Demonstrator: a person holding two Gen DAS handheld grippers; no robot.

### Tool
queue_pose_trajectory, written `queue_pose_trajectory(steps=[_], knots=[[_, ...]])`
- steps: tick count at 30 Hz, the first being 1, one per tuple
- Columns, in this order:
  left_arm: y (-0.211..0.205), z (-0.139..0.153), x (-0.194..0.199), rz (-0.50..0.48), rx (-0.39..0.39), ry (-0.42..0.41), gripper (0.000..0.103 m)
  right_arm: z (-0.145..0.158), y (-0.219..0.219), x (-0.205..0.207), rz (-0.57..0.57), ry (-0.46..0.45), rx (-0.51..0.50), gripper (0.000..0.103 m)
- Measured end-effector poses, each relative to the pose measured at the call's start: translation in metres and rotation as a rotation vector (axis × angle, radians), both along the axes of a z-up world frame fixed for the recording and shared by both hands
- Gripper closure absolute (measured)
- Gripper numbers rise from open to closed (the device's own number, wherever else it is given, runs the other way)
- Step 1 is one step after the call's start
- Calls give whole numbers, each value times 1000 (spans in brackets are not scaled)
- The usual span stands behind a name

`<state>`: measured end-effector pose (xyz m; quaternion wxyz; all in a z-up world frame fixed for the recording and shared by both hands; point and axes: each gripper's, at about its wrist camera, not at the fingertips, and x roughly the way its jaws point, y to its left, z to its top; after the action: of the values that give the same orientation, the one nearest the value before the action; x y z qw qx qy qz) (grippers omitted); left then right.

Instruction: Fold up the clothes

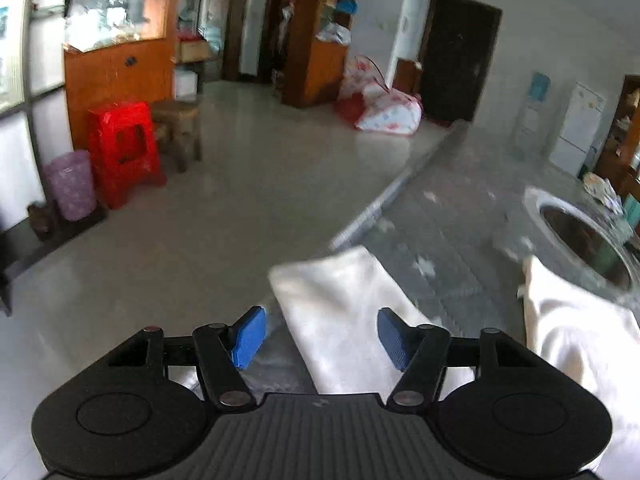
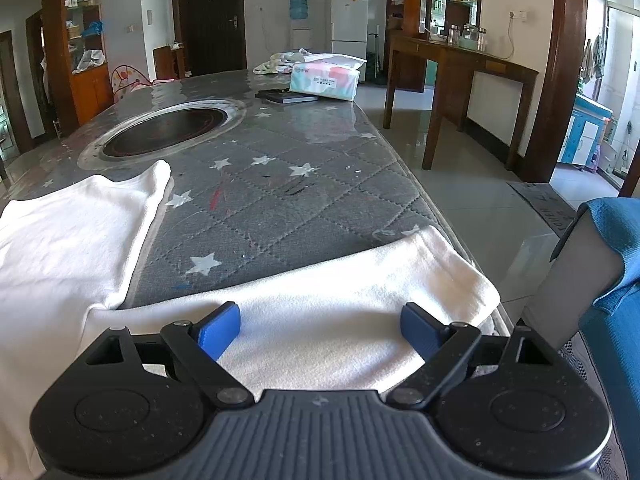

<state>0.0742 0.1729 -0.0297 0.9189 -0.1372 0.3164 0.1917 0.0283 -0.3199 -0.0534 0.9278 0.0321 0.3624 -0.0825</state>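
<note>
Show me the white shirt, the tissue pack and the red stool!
white shirt (image 2: 340, 304): right wrist view, on its right sleeve.
tissue pack (image 2: 324, 80): right wrist view, on its front face.
red stool (image 1: 122, 148): left wrist view, on its front.

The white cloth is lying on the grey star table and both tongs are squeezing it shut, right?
Not quite. The white cloth lies on the grey star-patterned table, but both wrist views show the left tongs and right tongs open, gripping nothing.

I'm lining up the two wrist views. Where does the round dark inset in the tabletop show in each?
Left wrist: round inset at the right edge, blurred, beyond the white garment.
Right wrist: round inset upper left, beyond the garment's sleeve.
Shared landmark: the water dispenser beside the fridge.
</note>
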Motion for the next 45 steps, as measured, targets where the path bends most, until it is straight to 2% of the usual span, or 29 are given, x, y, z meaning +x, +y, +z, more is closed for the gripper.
queue_pose_trajectory(steps=[2,3,4,5,7,12,16,18,19,23,28,32,35,38,45], knots=[[-7,-4,1,-17,65,0,62,0,0,0,-2,1,-1,13],[-6,-4,-1,-21,71,-7,70,0,0,0,-3,1,-2,12],[-4,-4,-2,-20,60,-12,90,0,0,0,-3,1,-2,12],[-2,-3,-3,-13,43,-15,95,0,0,0,-3,1,-1,12],[3,-3,-6,14,23,-16,96,0,-1,0,-3,-1,0,12],[13,7,-41,119,43,-42,97,-1,-1,-1,-4,-3,-1,10],[18,2,-48,133,62,15,97,-2,-1,-2,-7,-6,-2,9],[11,7,-46,94,53,3,96,0,-1,-3,-5,-4,-4,9],[6,11,-45,73,48,-5,91,0,0,-3,-3,-3,-6,9],[-10,25,-41,-13,27,-39,83,0,0,-5,-1,-2,-9,8],[-31,42,-36,-120,1,-80,82,-1,0,-5,-7,-2,-6,7],[-75,35,-16,-332,-66,-52,84,-1,0,-5,-11,-1,-4,6],[-103,26,-5,-413,-48,-29,84,-1,-1,-5,-9,-1,-3,6],[-109,13,6,-410,-25,24,87,-1,-1,-5,-6,-1,-3,6],[-104,12,10,-357,-3,41,87,-2,-3,-5,-6,-4,-1,3]])
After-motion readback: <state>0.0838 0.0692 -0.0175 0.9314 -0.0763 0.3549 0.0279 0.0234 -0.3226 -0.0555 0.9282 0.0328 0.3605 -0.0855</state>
